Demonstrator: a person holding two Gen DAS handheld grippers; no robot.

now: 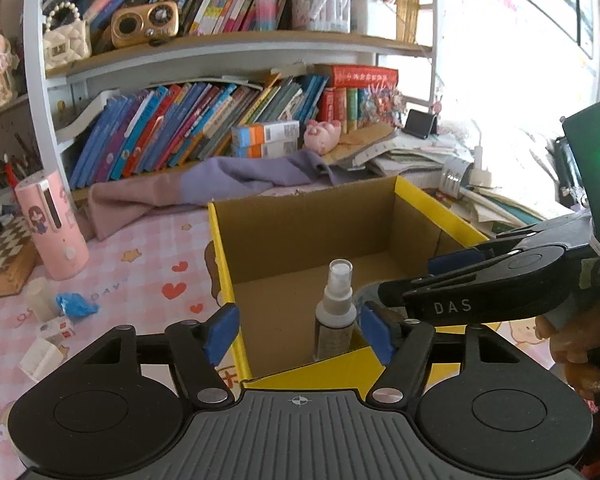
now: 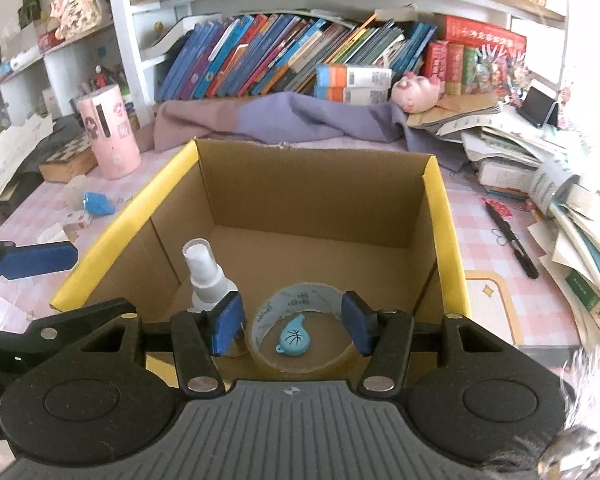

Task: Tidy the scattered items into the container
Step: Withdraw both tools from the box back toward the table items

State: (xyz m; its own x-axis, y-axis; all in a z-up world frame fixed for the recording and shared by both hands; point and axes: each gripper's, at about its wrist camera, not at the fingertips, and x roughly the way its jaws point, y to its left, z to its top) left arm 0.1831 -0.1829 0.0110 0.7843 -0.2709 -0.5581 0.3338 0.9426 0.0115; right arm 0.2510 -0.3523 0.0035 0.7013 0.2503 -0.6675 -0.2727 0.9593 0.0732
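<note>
Both grippers hang spread and empty over the cardboard box: right gripper, left gripper. Inside sit a tape roll and spray bottle, probably light and tippy; grasp its body.

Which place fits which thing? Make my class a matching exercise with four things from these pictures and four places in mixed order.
Things:
1. spray bottle
2. blue charm
3. black pen
4. pink pig toy

Places:
A. on the tablecloth, right of the box
B. by the books at the back
C. upright in the box's near left corner
D. inside the tape roll

Pairs: 1-C, 2-D, 3-A, 4-B
</note>
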